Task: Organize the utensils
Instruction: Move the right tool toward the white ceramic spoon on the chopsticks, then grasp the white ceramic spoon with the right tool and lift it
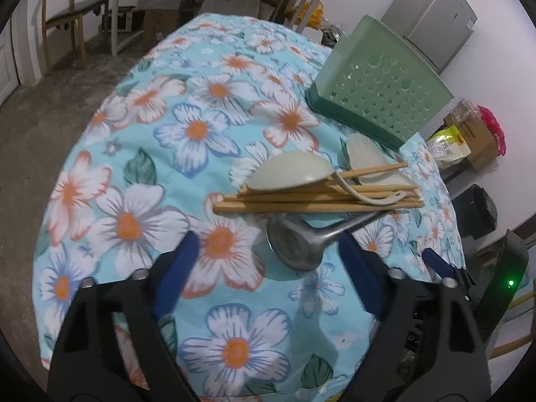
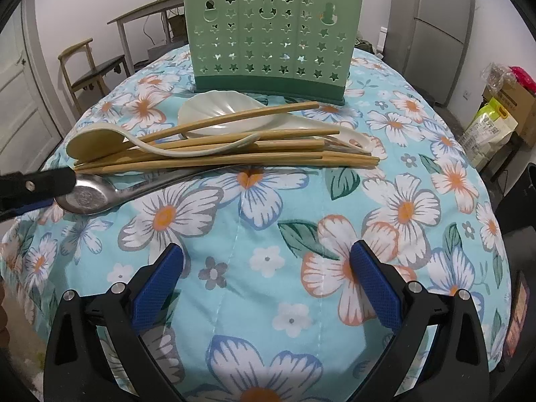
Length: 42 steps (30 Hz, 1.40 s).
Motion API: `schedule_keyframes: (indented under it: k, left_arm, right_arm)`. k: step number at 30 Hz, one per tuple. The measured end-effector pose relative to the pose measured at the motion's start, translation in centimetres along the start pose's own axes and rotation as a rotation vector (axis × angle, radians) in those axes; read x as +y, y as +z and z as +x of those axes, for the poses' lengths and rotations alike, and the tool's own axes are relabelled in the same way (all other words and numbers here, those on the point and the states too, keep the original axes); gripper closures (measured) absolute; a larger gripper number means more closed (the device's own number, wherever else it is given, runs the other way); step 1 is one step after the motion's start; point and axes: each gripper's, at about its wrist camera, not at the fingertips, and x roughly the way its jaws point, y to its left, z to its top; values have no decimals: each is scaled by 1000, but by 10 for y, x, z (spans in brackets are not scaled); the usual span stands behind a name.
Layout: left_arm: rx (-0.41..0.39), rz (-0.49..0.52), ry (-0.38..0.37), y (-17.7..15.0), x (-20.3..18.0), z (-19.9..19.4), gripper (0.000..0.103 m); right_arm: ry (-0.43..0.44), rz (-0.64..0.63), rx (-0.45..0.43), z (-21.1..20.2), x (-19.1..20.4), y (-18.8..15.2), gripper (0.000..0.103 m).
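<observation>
- The left gripper (image 1: 264, 251) is held with its jaws spread wide and nothing between them; its blue pads (image 1: 177, 261) hang over the floral cloth (image 1: 140, 167), just near of the steel spoon (image 1: 298, 244).
- The right gripper (image 2: 266, 268) is likewise released — its fingers (image 2: 375, 288) are parted over bare cloth (image 2: 268, 227), well near of the pile.
- The utensils are seen in one heap at mid-table: wooden chopsticks (image 2: 234, 157) lie in a loose bundle, left to right in the right view.
- A cream spoon (image 2: 97, 140) rests on top of the chopsticks, bowl to the left.
- A white ribbed spoon (image 2: 217, 110) lies partly under them, on the far side.
- The steel spoon (image 2: 87, 197) lies on the near side, its handle running under the bundle — its bowl is partly covered by a left gripper finger in the right view.
- A green holder (image 2: 271, 37) with star cut-outs stands upright just beyond the heap.
</observation>
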Motion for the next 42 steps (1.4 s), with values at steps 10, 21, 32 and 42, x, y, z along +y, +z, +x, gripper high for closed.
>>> schedule_keyframes:
  k: [10,21,32,42]
  left_arm:
    - [30,-89,-121,-5,12,-1,62]
    - [13,-157,-160,-5,18,14,93]
    - [-1,-119,-134,-17,24,-5,95]
    - [-10,-115,-162,-22,30,-7,95]
  right_arm:
    - [9,7,-7,0,-1,-1,6]
    - [14,19,-20,-3,-3,-4,6]
    - [60,-122,-183,-60,9,15,13]
    - [146,-616,-221,-38,96,54,56]
